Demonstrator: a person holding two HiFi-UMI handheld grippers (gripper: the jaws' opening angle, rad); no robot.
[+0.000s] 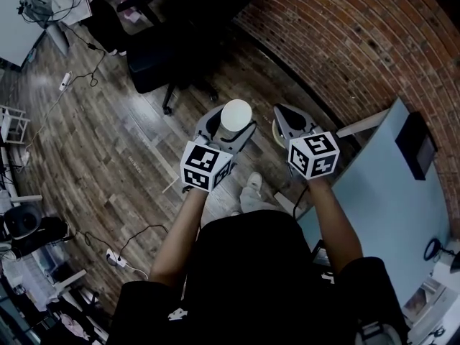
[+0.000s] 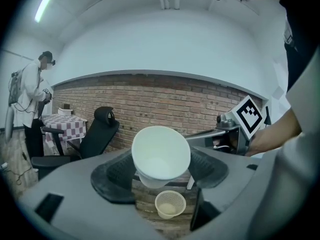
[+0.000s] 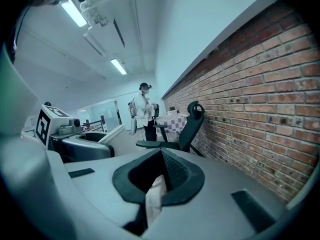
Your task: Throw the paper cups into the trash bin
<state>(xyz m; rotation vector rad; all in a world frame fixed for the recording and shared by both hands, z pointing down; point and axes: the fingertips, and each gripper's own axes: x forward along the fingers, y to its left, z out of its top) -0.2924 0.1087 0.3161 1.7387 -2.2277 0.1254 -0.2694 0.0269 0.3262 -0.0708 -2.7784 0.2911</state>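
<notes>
White, smooth-walled paper cup (image 1: 236,117) clamped between the jaws of the left tool (image 1: 231,126), high over the wooden floor (image 1: 108,142). Left gripper view adds the cup's empty inside, mouth tilted toward the camera, and a cream mesh trash bin (image 2: 170,204) on the floor just below. Right gripper view alone reveals the right tool (image 3: 159,176) pinched shut on a flat whitish paper piece (image 3: 155,198).

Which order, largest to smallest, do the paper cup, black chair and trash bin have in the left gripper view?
Largest: paper cup and black chair, about alike; the cup only looks big because it is nearer.
Smallest: trash bin.
</notes>
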